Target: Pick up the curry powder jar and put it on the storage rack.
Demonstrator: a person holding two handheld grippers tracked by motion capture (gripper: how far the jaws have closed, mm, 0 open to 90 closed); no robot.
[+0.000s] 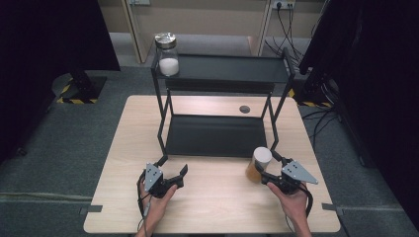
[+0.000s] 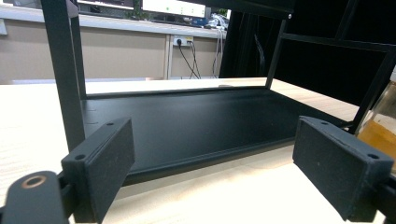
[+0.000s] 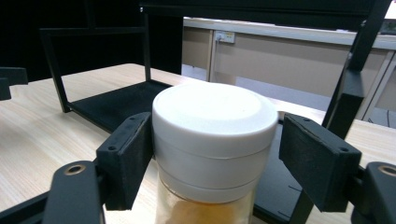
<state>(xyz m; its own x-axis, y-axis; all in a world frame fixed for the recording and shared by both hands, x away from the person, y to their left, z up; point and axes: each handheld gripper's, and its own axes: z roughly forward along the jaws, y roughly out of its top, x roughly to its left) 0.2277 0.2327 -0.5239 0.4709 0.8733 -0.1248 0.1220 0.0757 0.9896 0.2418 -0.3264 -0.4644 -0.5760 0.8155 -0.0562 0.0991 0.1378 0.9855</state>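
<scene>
Grey carpet surrounds a pale wooden desk (image 1: 212,207) carrying a black two-tier shelf (image 1: 217,136); a metal-lidded jar of white powder (image 1: 167,54) stands at the top tier's ten o'clock corner. At the desk's four o'clock, just beside the shelf's front leg, sits the white-capped jar (image 3: 212,140) with amber contents. The right gripper (image 1: 269,173) straddles its cap, the near pad touching, the other standing just off, so nothing is clamped. The left gripper (image 1: 173,173), at seven o'clock, hangs with jaws apart on nothing. I judge the jar rigid, smooth and probably breakable, moderately heavy; gripping the cap's ribbed side wall, squarely, seems safest
</scene>
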